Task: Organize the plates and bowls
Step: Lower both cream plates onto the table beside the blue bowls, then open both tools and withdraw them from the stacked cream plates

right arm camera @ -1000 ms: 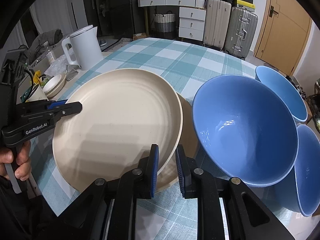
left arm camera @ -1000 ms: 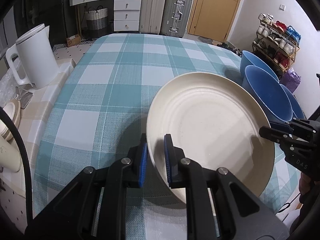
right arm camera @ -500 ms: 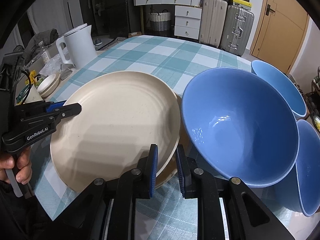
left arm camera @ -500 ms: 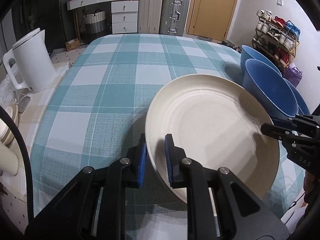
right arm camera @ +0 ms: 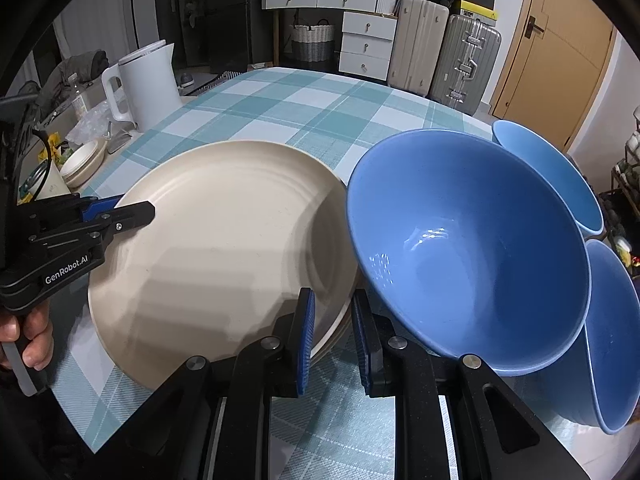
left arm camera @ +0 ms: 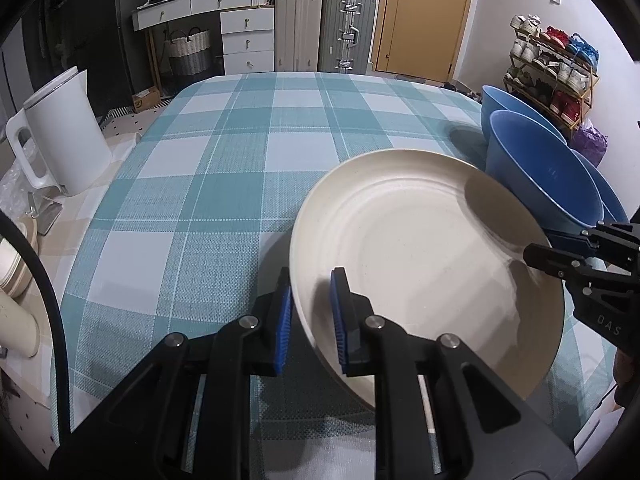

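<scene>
At the far left a white kettle [right arm camera: 146,80] stands at the edge of the desk [left arm camera: 224,184], which wears a teal checked cloth; below it in the right wrist view sit small cream dishes [right arm camera: 84,162]. A bare hand [right arm camera: 28,344] holds the left gripper [left arm camera: 310,312], whose jaws are pinching the near-left rim of the cream plate [left arm camera: 424,256]. That plate is tilted, its left side raised off the cloth, and it lies over a second cream plate [right arm camera: 340,332] whose edge peeks out beneath it on the right. The right gripper [right arm camera: 334,336] comes next: its jaws are nearly pressed together around the rims of both plates at their right edge. Just right of the plates is a large blue bowl [right arm camera: 472,248], tipped on its side, with two more blue bowls [right arm camera: 560,172] behind and beside it at the desk's right edge.
</scene>
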### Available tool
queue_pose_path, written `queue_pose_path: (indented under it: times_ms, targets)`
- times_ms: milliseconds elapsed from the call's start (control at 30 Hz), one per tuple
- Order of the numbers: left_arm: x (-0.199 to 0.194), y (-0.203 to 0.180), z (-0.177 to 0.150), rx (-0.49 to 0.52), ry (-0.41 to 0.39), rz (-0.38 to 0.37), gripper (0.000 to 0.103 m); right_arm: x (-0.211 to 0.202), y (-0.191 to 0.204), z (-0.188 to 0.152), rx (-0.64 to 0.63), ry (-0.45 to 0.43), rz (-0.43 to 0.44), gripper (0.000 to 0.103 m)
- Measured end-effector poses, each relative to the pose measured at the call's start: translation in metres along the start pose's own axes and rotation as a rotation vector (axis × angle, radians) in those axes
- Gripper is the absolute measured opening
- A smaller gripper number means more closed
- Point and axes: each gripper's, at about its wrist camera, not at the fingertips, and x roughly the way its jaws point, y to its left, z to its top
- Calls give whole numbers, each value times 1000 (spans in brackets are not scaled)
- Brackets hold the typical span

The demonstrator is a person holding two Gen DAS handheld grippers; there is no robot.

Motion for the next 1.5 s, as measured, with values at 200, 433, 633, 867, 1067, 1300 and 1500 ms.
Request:
queue_pose_path:
  times_ms: [200, 433, 633, 867, 1067, 1300, 1500]
  targets:
    - [2, -7, -3, 36, -8, 35, 16, 3, 5, -4, -15, -2, -44, 19]
    - [3, -4, -3, 24, -16, 23, 16, 6, 12, -11, -31, -13, -94, 19]
    - [3, -2, -4, 15, -8, 8, 16, 5, 13, -13, -32, -14, -100, 19]
    - [-9, 6, 1, -12, -6, -34, 44, -4, 11, -15, -18, 1, -51, 49]
    - [-30, 11, 6, -42, -22, -69, 77, -23, 12, -15, 0, -25, -8, 80]
    - [-53, 9, 10, -49, -40, -125, 96, -39, 10, -19, 47, -15, 32, 99]
    - [-70, 2, 12, -47, -61, -167, 102, -59, 4, -25, 78, -42, 47, 102]
